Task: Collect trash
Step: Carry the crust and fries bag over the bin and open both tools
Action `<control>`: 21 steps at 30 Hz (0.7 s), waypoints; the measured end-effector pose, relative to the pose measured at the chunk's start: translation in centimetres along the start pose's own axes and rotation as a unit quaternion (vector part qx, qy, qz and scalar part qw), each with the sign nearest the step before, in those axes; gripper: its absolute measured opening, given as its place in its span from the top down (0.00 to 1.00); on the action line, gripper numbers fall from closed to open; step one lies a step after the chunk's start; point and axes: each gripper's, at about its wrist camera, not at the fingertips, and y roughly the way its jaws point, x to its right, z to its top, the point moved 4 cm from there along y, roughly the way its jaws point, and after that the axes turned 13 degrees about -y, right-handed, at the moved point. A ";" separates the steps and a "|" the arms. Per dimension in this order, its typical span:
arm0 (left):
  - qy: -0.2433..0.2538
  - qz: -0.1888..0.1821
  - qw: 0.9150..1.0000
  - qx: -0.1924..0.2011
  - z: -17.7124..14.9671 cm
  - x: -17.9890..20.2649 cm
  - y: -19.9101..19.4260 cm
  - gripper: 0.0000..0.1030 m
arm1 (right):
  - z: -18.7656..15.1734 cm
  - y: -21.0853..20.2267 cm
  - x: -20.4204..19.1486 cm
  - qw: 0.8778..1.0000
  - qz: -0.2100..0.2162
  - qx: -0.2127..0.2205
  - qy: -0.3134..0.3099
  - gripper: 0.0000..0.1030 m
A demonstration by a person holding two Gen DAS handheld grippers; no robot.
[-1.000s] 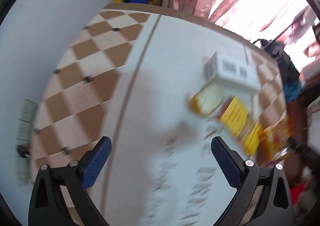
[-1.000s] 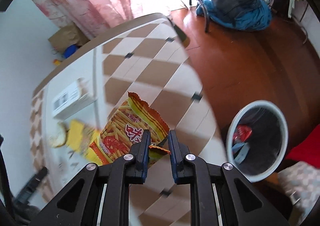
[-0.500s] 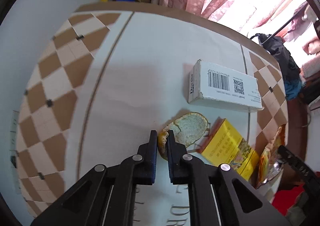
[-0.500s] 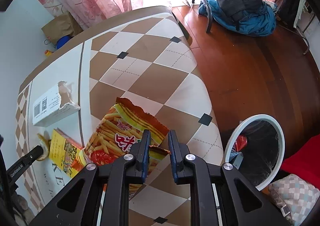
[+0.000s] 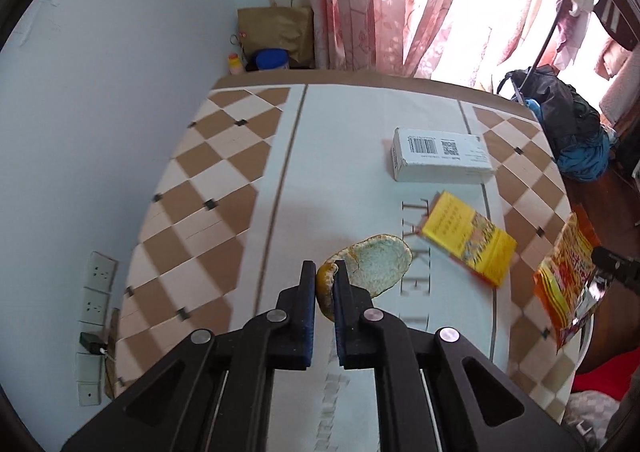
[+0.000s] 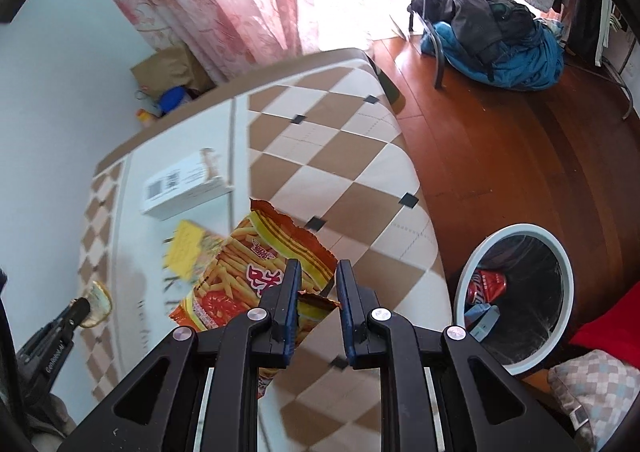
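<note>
The table, with a brown-and-cream check cloth and a white strip down its middle, stands against a pale wall, pink curtains beyond its far edge. On the wooden floor off the table's right side sits a white-rimmed bin, with a red can and other scraps inside. A white box with a barcode lies on the white strip toward the far end; nearer, just beside it, lies a yellow pack. The chip bag, orange with a torn top, hangs off the table surface near its right edge, its lower edge pinched between the narrow jaws of the right gripper; in the left wrist view the same bag shows at the far right, held up by that gripper's tip. The left gripper has its jaws drawn nearly together on the orange edge of a peel, whose pale inner side faces up over the white strip, left of the yellow pack; whether the peel touches the cloth cannot be told.
</note>
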 end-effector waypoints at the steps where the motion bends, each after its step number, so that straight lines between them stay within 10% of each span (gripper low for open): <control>1: 0.002 0.000 1.000 0.003 -0.3 -0.2 -0.7 0.95 | -0.3 -0.8 -0.2 1.000 0.005 0.005 0.000 0.82; 12: 0.031 -0.028 0.998 0.042 -3.5 1.9 -9.2 0.95 | -1.4 -9.5 0.4 0.998 0.025 0.063 0.001 0.82; 21: 0.098 -0.098 0.989 0.049 -6.1 13.8 -12.9 0.95 | -2.3 -16.5 10.6 0.994 -0.015 0.100 0.045 0.82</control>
